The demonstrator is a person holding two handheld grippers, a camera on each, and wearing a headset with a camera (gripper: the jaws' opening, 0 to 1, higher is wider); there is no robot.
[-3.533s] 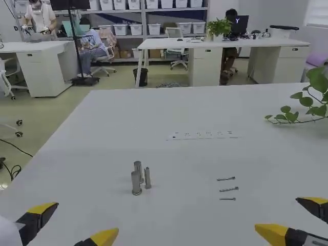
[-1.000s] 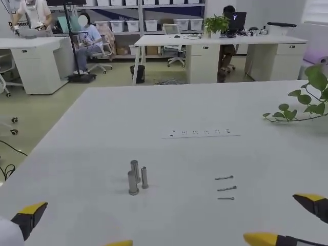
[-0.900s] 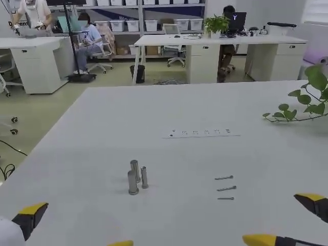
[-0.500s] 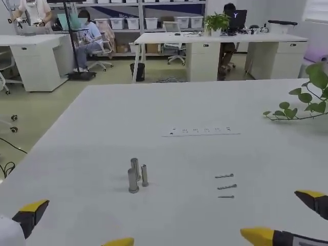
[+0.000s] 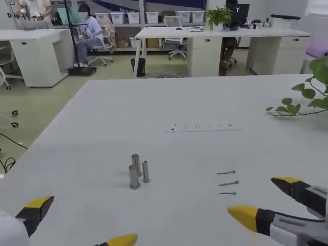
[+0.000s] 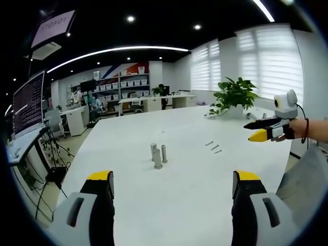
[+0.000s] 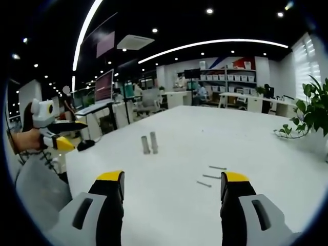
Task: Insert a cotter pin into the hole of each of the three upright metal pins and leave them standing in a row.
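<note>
Nothing is being inserted yet: cotter pins (image 5: pixel 227 183) and metal pins (image 5: pixel 137 173) are lying apart, while the left gripper (image 5: pixel 84 219) and right gripper (image 5: pixel 257 196) are being held spread, empty.

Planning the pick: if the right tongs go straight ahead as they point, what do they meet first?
Likely the cotter pins, lying just ahead of the right tongs; the upright metal pins stand farther off. Height above the table is unclear.

Legible text — none; a hanging sign (image 6: pixel 54 23) is carrying print too blurred to read; a monitor (image 6: pixel 28 102) is showing rows of text — all too small to decipher.
</note>
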